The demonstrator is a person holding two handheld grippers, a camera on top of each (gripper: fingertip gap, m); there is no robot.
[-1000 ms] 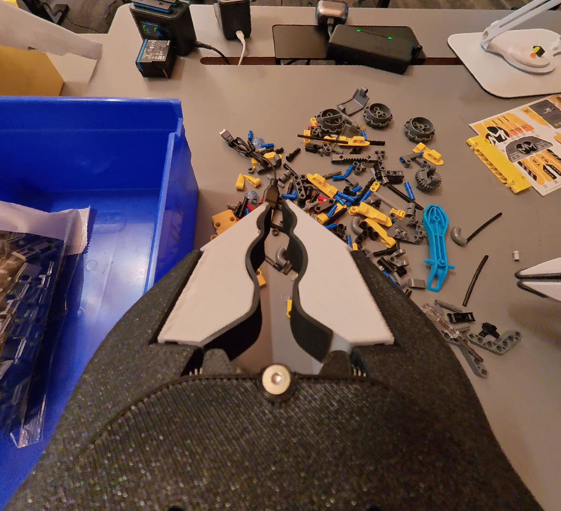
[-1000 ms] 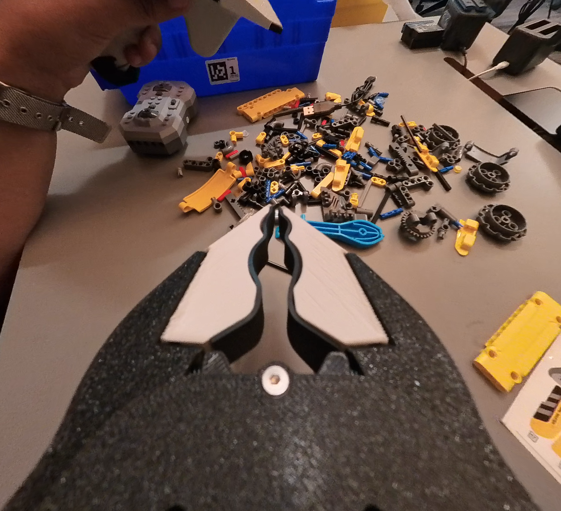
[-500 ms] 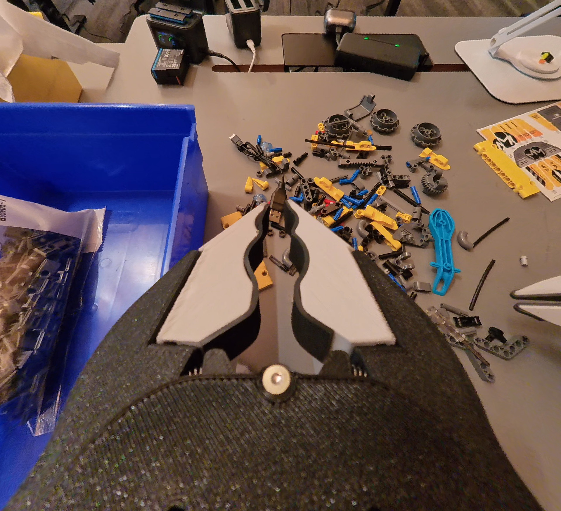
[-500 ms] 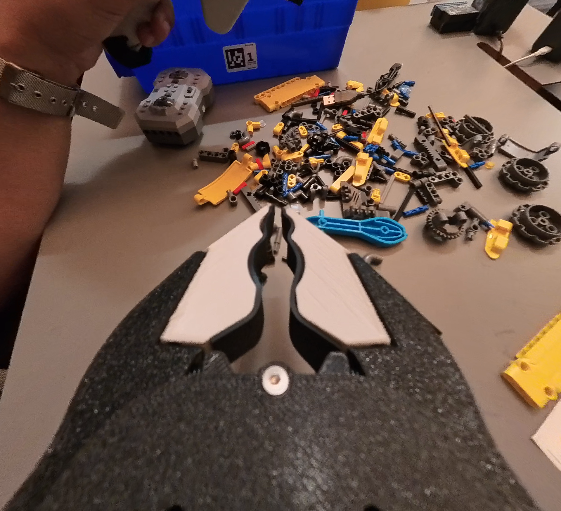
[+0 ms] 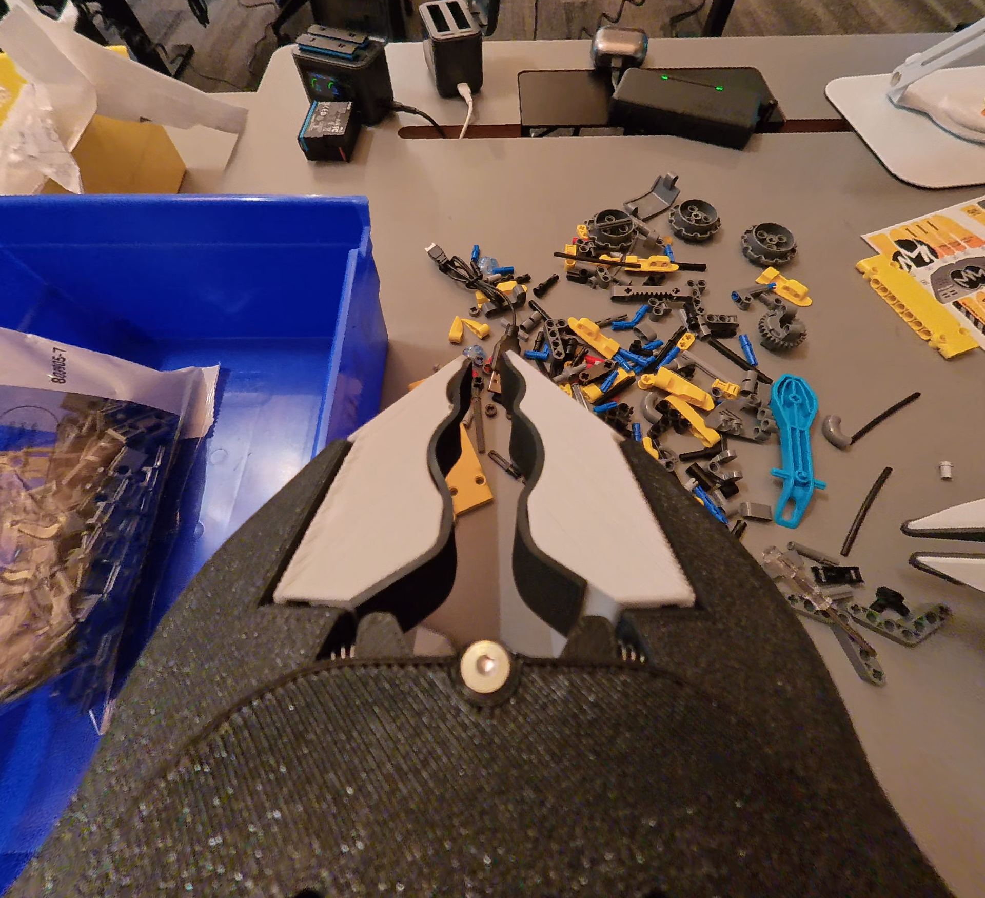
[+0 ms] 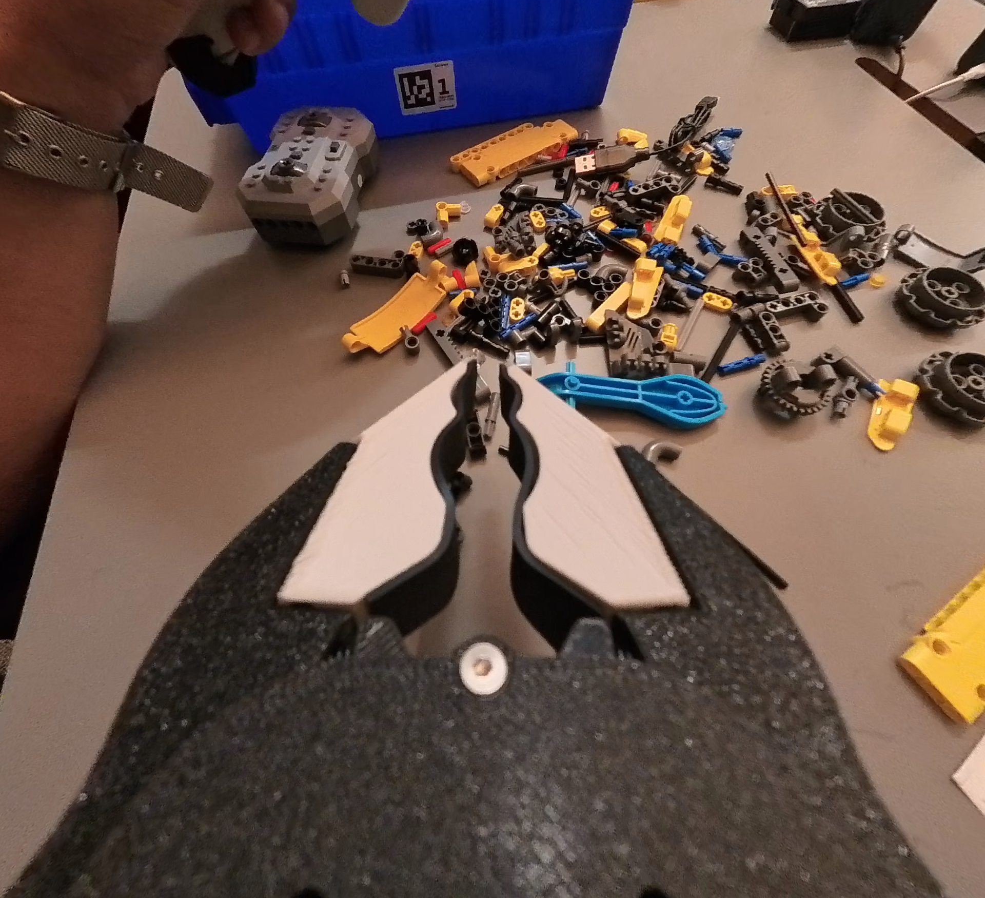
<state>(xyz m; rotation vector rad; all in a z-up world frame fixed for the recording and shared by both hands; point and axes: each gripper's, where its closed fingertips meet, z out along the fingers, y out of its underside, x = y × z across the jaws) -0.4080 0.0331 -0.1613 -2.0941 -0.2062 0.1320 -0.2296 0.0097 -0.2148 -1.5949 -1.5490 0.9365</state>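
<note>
A pile of small yellow, black, blue and grey building-toy pieces lies on the grey table and also shows in the right wrist view. My left gripper hangs above the pile's near-left edge, jaws a narrow gap apart and empty. Past its tips a black USB plug lies on the table. A hand holds this gripper high beside the blue bin. My right gripper is low at the pile's near edge, jaws slightly apart, with a small grey pin on the table between them. A light-blue piece lies just right of it.
The blue bin holds a clear bag of parts. A grey blocky unit stands by the bin. Wheels, a yellow beam and a sticker sheet lie to the right. Chargers and a lamp base stand at the back. Tip to tip, the grippers are about 20 cm apart. The light-blue piece is closer to my right gripper, around 7 cm from its tips; the left tips are 20 cm off. Look for it in the left wrist view too.
Both grippers' jaws have parted a little. The left gripper has drawn back and up toward the bin. The right gripper has moved closer to the pile's near edge.
</note>
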